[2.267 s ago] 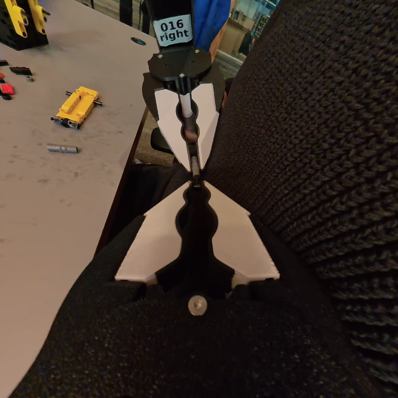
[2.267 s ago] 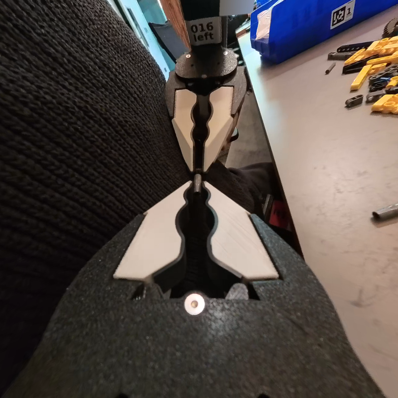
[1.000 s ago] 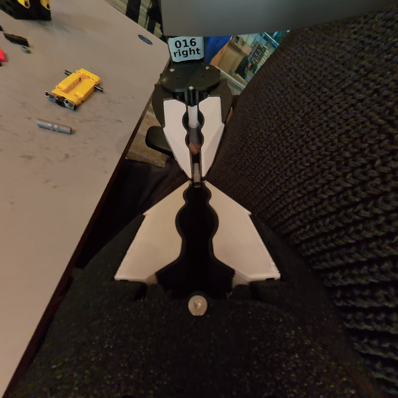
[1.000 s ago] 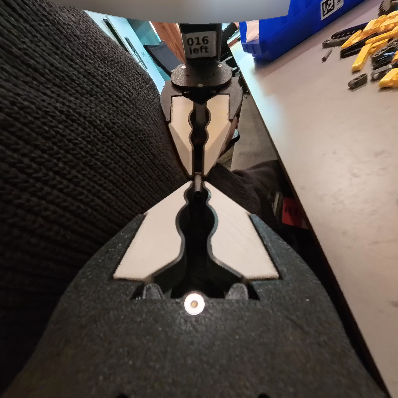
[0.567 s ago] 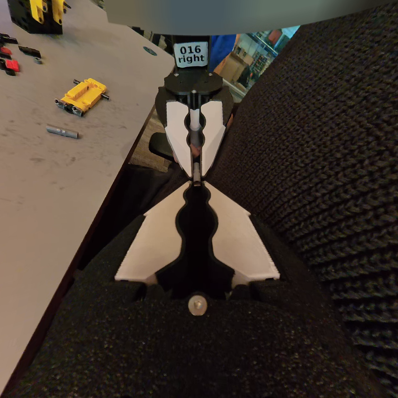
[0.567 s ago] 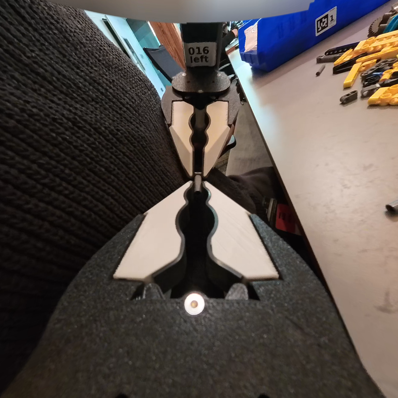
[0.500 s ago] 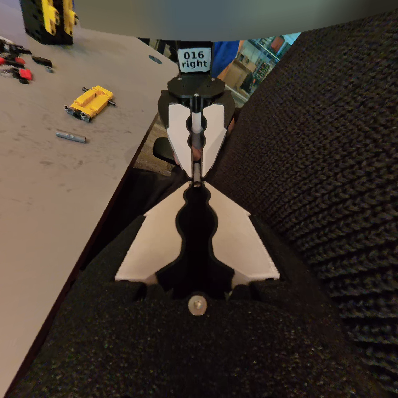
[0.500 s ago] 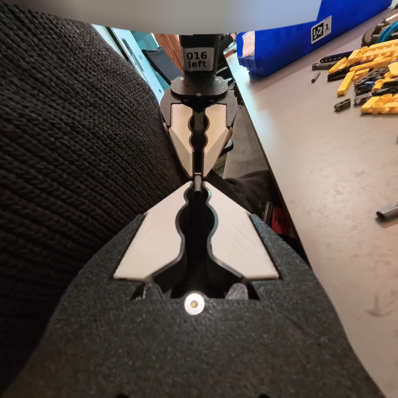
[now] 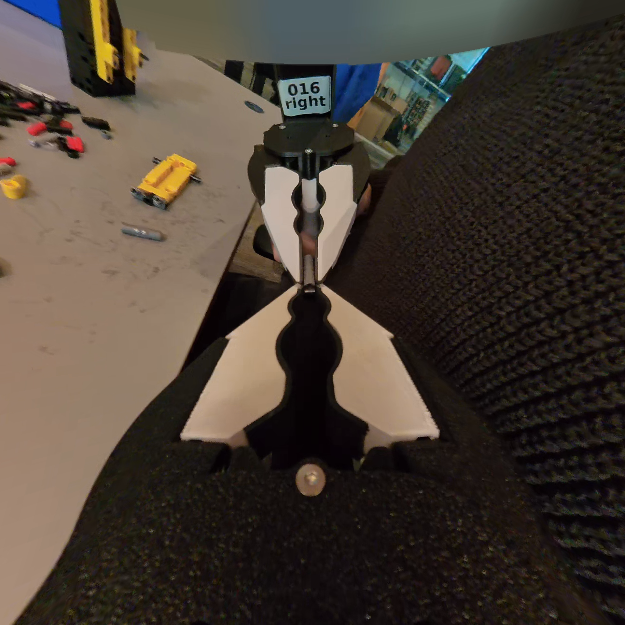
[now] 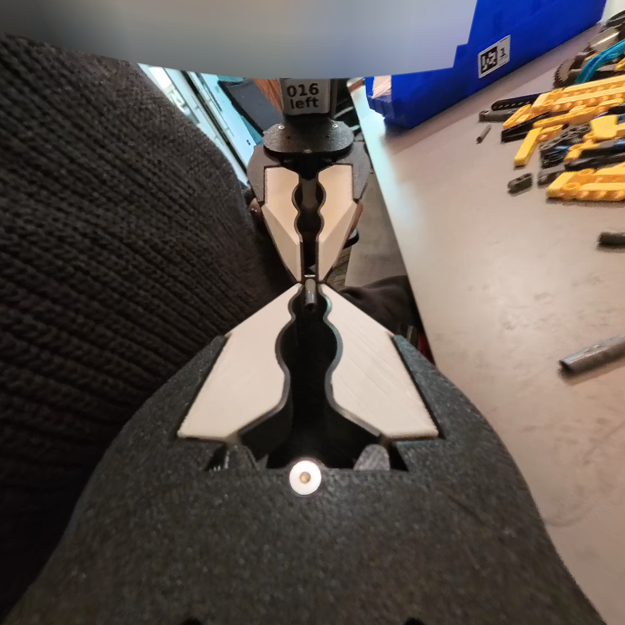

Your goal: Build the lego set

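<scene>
My left gripper (image 9: 308, 288) and right gripper (image 10: 310, 297) point at each other, tip to tip, in the air just off the table's edge. A short dark grey pin (image 10: 310, 295) runs between them. Its hollow end sits between the right gripper's shut fingertips. In the left wrist view the pin (image 9: 308, 274) lies in the right gripper's tips (image 9: 308, 267), and its near end reaches my left gripper's closed tips. The left gripper (image 10: 309, 274) shows in the right wrist view, also closed. A person's black knitted sweater (image 9: 507, 270) is right beside both.
The grey table (image 9: 84, 321) holds a yellow block (image 9: 164, 181), a loose grey pin (image 9: 142, 233), red and black small parts (image 9: 50, 132) and a black and yellow assembly (image 9: 99, 47). The right wrist view shows a blue bin (image 10: 439, 84), yellow and black beams (image 10: 568, 135) and another grey pin (image 10: 595, 355). My two grippers' fingertips are within a few centimetres of each other.
Both grippers have stayed shut and tip to tip on the pin. They have shifted together beside the table edge, so more of the parts on the table now show.
</scene>
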